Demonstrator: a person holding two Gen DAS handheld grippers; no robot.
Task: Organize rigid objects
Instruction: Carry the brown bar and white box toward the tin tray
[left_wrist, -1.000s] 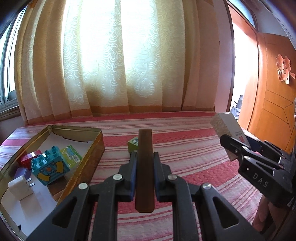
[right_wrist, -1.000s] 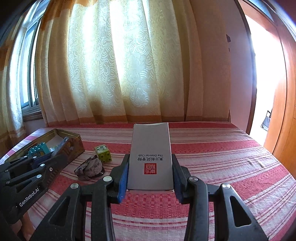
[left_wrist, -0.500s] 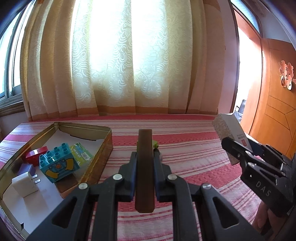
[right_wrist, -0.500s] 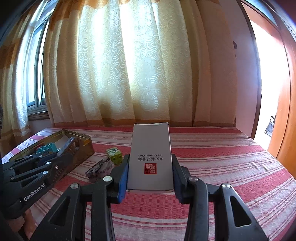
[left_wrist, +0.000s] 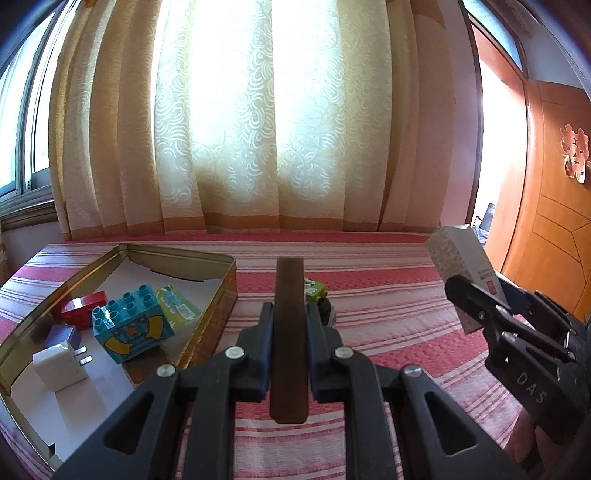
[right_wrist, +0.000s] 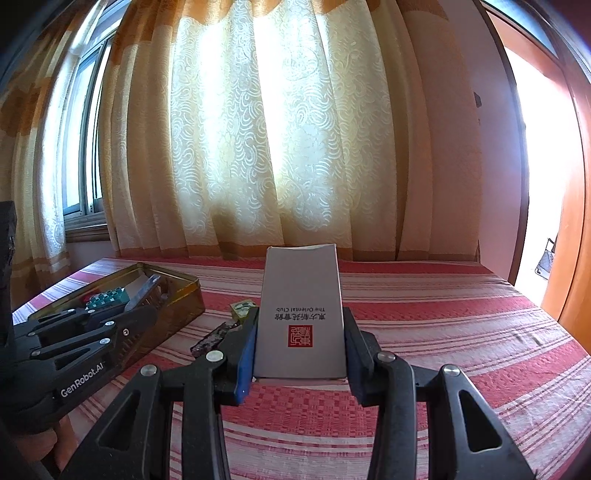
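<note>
My left gripper (left_wrist: 290, 325) is shut on a flat dark brown block (left_wrist: 290, 332), held edge-up above the striped cloth, just right of a gold tin box (left_wrist: 225, 295). The tin holds a blue toy brick (left_wrist: 129, 328), a red brick (left_wrist: 83, 308), a white plug (left_wrist: 59, 363) and a green pack (left_wrist: 177, 304). My right gripper (right_wrist: 299, 339) is shut on a grey-white carton (right_wrist: 301, 314) with a red seal; the carton also shows in the left wrist view (left_wrist: 461, 269). The tin also shows in the right wrist view (right_wrist: 173, 299), at the left.
A green-yellow cube (right_wrist: 242, 308) and a dark crumpled item (right_wrist: 214, 338) lie on the red striped cloth (right_wrist: 443, 325) between the tin and the carton. Curtains (left_wrist: 258, 129) hang behind. A wooden door (left_wrist: 554, 221) stands at the right.
Both grippers have risen and tilted up a little, each still holding its object. The tin and the green cube sit lower in both views.
</note>
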